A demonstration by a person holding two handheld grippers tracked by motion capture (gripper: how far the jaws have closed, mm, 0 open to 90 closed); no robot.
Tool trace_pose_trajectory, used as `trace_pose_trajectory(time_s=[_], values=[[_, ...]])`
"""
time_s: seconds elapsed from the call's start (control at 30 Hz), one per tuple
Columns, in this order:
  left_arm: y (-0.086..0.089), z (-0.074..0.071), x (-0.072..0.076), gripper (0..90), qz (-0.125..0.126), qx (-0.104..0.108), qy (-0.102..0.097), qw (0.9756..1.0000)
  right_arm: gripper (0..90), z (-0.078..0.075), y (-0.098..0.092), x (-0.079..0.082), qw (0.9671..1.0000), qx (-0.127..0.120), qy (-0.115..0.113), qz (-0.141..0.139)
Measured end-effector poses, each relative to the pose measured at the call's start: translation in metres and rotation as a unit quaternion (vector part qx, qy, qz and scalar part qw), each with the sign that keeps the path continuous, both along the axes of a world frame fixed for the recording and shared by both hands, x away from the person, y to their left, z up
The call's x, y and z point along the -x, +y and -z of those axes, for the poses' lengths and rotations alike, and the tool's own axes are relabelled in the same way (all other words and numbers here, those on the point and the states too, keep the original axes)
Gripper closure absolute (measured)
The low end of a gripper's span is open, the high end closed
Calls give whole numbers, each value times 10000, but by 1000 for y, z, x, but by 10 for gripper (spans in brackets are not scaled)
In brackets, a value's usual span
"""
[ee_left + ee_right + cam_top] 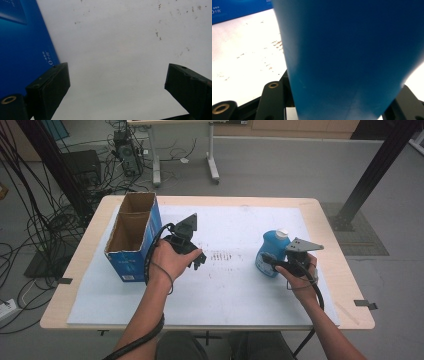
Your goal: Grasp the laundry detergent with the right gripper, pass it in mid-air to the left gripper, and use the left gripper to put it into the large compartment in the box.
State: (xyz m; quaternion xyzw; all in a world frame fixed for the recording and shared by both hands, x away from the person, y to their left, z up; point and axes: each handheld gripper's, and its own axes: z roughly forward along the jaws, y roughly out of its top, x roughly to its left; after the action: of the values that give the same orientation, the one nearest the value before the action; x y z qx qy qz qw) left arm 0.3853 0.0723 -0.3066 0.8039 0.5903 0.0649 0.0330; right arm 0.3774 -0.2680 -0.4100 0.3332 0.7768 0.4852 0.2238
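While the right gripper [272,262] clamps the blue bottle [271,251] low on its body, the bottle stands upright on the white sheet [235,285] that covers the bench [345,285], well to the right of the open cardboard box [134,234]. In the right gripper view the bottle's blue wall [352,55] sits between the two black jaws, which press on it from both sides. Its pale cap [282,233] points up, on the side away from the person. The left gripper [199,259] rests just to the right of the box, near the box's front corner, with its jaws spread wide and nothing between them; in the left gripper view the box's blue side [22,47] lies just beside one jaw, and bare white sheet [117,62] shows in the gap. A patch of dark smudges [222,256] marks the sheet between the box and the bottle.
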Motion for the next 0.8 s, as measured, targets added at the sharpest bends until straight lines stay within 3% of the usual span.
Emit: trace_pose_trajectory(time_s=[0.43,0.8], values=[[1,-4,1,62,52,-27,18,10000,443,-1,0,-1,10000,7,33,7],[1,-11,3,63,172,-20,-88,9998,444,-2,1,-1,10000,7,67,27]])
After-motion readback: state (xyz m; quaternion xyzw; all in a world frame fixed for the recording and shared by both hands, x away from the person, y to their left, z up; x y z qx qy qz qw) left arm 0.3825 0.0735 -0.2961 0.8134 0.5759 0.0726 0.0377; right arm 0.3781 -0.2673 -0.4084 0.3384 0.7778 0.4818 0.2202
